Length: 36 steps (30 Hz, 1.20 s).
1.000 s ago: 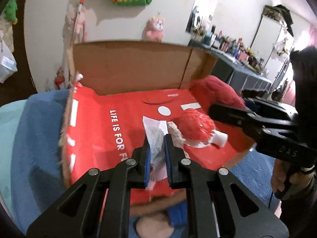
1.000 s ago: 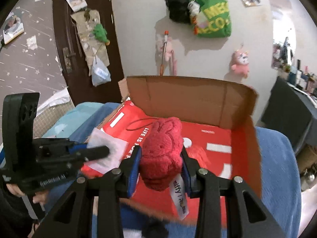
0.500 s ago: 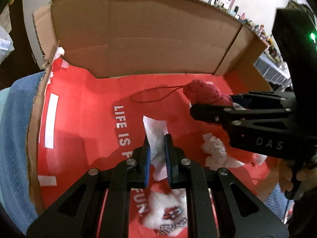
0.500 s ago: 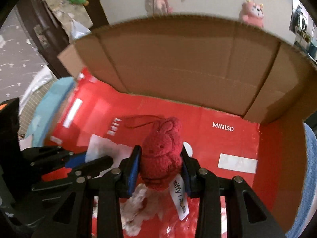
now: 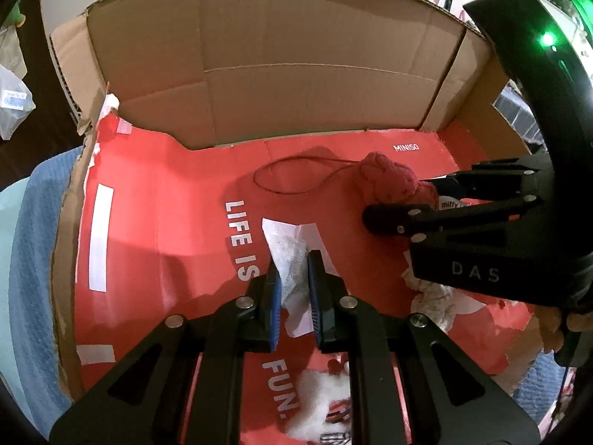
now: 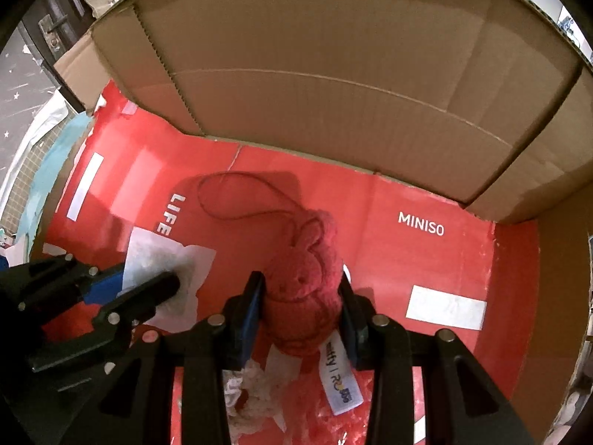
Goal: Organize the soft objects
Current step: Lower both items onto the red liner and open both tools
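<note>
Holding both loads inside the red-lined cardboard box (image 5: 155, 200), your left gripper (image 5: 292, 278) pinches a white paper sachet (image 5: 287, 256) and your right gripper (image 6: 302, 307) clamps the red plush bunny (image 6: 304, 296); white plush pieces (image 5: 322, 389) already lie near; releasing remains.

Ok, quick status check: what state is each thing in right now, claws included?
Left claw: shut on white packet, over the box floor.
White packet: pinched, crumpled, hanging between the fingers.
Right claw: shut on red plush.
Red plush: squeezed between the pads, cord loop trailing on the box floor, tag dangling.
Cardboard box: open, back flap upright.
White fluffy toy: lying loose on the box floor.
</note>
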### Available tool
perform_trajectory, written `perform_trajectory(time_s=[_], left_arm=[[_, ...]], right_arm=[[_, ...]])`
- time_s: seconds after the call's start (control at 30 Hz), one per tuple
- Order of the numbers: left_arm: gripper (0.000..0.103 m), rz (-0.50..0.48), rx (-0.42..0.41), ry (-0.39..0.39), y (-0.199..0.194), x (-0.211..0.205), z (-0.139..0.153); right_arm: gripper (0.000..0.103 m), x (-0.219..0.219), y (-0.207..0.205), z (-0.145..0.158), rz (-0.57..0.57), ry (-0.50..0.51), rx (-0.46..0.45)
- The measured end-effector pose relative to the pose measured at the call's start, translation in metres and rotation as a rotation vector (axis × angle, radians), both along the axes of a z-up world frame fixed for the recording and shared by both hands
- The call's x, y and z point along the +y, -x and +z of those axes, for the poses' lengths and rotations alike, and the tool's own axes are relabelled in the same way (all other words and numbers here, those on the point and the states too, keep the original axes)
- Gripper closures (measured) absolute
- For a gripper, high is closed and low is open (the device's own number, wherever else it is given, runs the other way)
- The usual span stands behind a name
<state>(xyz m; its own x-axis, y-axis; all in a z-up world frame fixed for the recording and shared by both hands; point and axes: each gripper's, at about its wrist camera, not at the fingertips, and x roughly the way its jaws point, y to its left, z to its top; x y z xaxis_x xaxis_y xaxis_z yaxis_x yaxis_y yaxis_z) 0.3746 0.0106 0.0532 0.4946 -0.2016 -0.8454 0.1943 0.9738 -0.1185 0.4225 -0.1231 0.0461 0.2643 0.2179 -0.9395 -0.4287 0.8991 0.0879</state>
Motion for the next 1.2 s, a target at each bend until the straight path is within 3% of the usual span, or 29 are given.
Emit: perform_trajectory(time_s=[0.5, 0.93, 1.2], left_arm=[[0.089, 0.004, -0.026, -0.070, 0.001, -0.010, 0.000], [0.088, 0.008, -0.048, -0.083, 0.008, -0.011, 0.005], [0.088, 0.019, -0.046, -0.081, 0.009, -0.011, 0.007]], right_arm=[[0.062, 0.001, -0.019, 0.000, 0.000, 0.005, 0.006], [0.061, 0.001, -0.017, -0.002, -0.008, 0.002, 0.007], [0.055, 0.004, -0.013, -0.003, -0.006, 0.002, 0.004]])
